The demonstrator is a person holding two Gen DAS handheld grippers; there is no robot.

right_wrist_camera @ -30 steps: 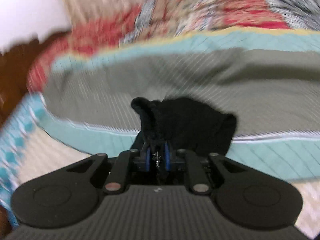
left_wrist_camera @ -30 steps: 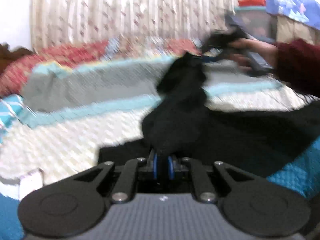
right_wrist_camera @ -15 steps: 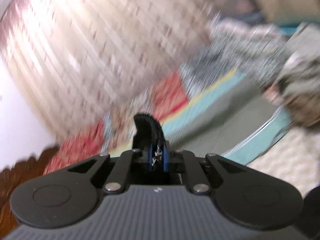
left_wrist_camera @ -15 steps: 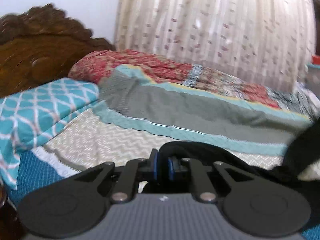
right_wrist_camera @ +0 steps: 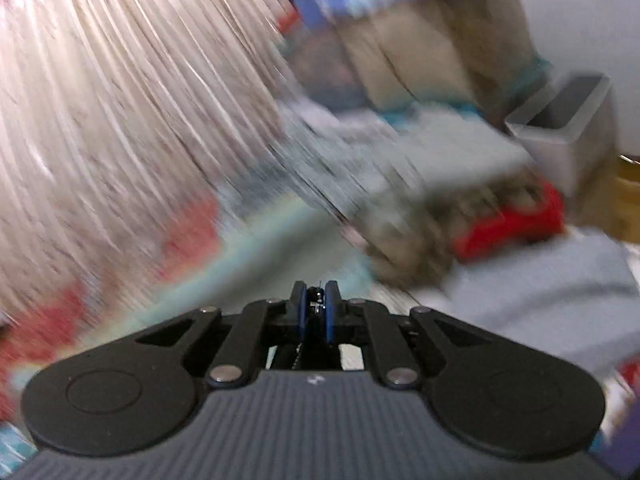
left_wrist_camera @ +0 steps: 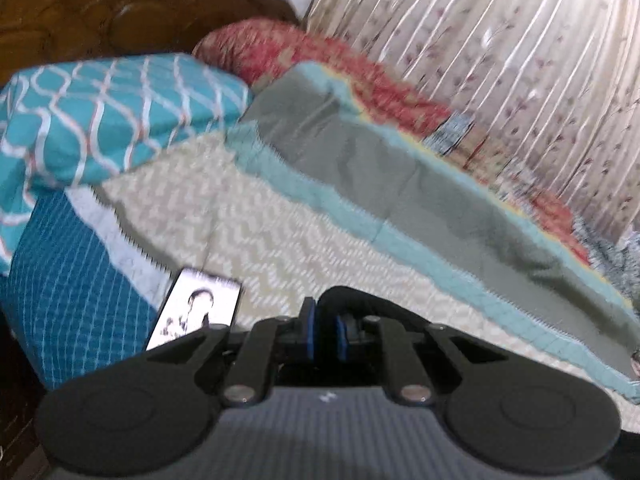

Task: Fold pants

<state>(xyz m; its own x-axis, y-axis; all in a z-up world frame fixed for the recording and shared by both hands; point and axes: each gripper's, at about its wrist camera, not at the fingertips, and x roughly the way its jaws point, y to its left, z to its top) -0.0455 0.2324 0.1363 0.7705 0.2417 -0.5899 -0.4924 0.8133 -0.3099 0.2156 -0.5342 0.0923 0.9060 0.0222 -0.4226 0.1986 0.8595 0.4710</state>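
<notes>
Bed w/ phone below; my left tool clamped on pants. Right tool together, view blurred.

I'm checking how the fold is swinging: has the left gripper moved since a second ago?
Yes. The left gripper has turned left: the wooden headboard and teal patterned pillow, unseen before, now fill its upper left. Black pants remain between its fingers.

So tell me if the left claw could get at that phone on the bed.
Probably not yet: the left claw is shut on the black pants. The phone lies unobstructed just left of it.
</notes>
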